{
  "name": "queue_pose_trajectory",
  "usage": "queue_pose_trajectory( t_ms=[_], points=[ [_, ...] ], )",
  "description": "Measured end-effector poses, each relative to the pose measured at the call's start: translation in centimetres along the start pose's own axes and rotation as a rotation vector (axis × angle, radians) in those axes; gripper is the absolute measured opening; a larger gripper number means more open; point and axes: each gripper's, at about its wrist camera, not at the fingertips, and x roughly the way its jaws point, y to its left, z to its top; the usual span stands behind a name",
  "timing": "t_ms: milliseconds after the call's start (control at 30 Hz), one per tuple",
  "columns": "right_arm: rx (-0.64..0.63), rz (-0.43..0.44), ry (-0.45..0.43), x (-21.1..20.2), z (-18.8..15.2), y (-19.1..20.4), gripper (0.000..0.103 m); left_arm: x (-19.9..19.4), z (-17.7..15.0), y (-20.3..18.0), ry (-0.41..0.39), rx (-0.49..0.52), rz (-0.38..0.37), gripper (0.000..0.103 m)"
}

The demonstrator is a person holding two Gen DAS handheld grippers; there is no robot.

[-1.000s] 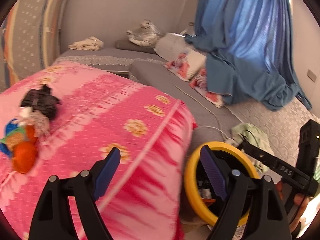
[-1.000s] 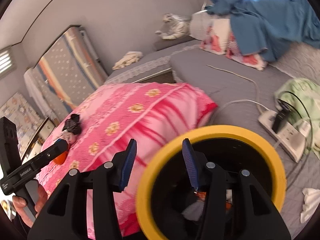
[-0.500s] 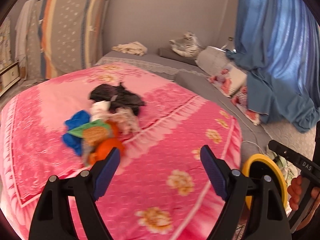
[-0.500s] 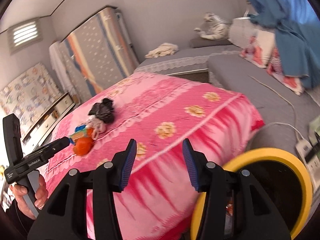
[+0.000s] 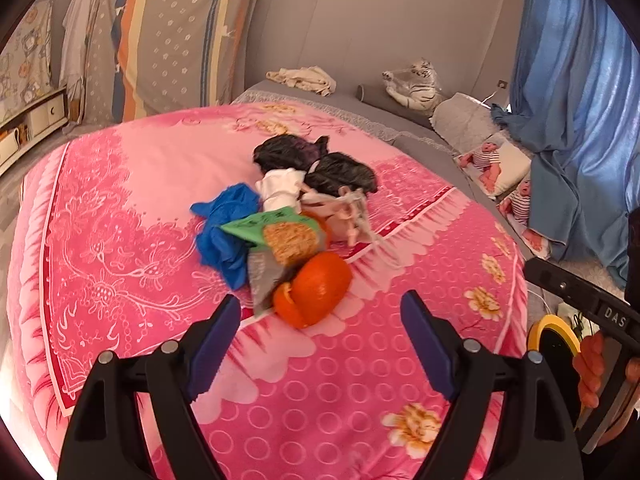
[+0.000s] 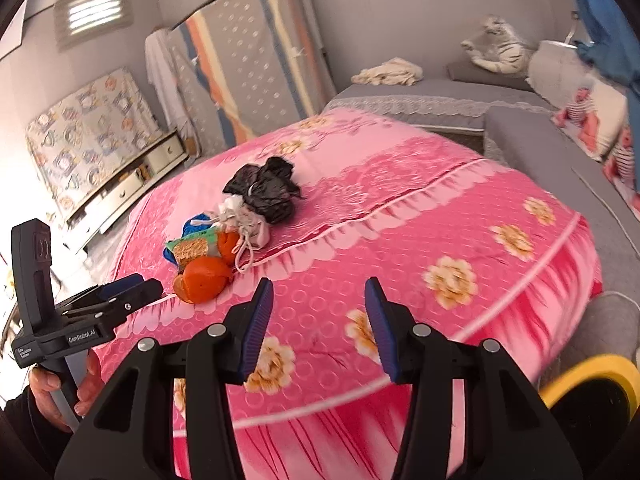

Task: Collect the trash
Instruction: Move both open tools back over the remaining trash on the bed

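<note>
A pile of trash lies on the pink bed cover (image 5: 120, 208): orange peel (image 5: 316, 288), a green snack wrapper (image 5: 280, 236), a blue rag (image 5: 228, 232), a white tissue (image 5: 280, 188), a pale drawstring pouch (image 5: 344, 216) and a black plastic bag (image 5: 316, 164). My left gripper (image 5: 320, 340) is open just short of the orange peel, nothing between its pads. My right gripper (image 6: 320, 320) is open and empty over the bed's near edge, to the right of the orange peel (image 6: 204, 276) and black bag (image 6: 264, 188). The yellow-rimmed bin (image 6: 592, 384) stands on the floor at the bed's corner.
A grey low mattress (image 6: 520, 148) runs behind and right of the bed, with pillows, a plush tiger (image 5: 416, 84) and a cream cloth (image 5: 304, 78). Blue curtains (image 5: 576, 120) hang at right. A striped mattress (image 6: 256, 64) leans on the wall beside a drawer unit (image 6: 132, 184).
Both grippers swung left from the bin towards the bed. The trash pile now sits in front of the left gripper; the bin slid to the right edge of both views.
</note>
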Motion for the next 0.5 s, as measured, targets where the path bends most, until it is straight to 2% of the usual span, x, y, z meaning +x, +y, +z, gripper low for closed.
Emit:
queue_pose_trajectory(
  t_ms=[200, 500],
  points=[
    [-0.044, 0.045, 0.067, 4.3, 2.1, 1.4, 0.046, 1.6, -0.1, 1.2, 0.034, -0.045, 0.002, 0.079],
    [-0.141, 0.079, 0.135, 10.1, 8.2, 4.4, 0.05, 2.6, 0.9, 1.4, 0.028, -0.054, 0.007, 0.079]
  ],
)
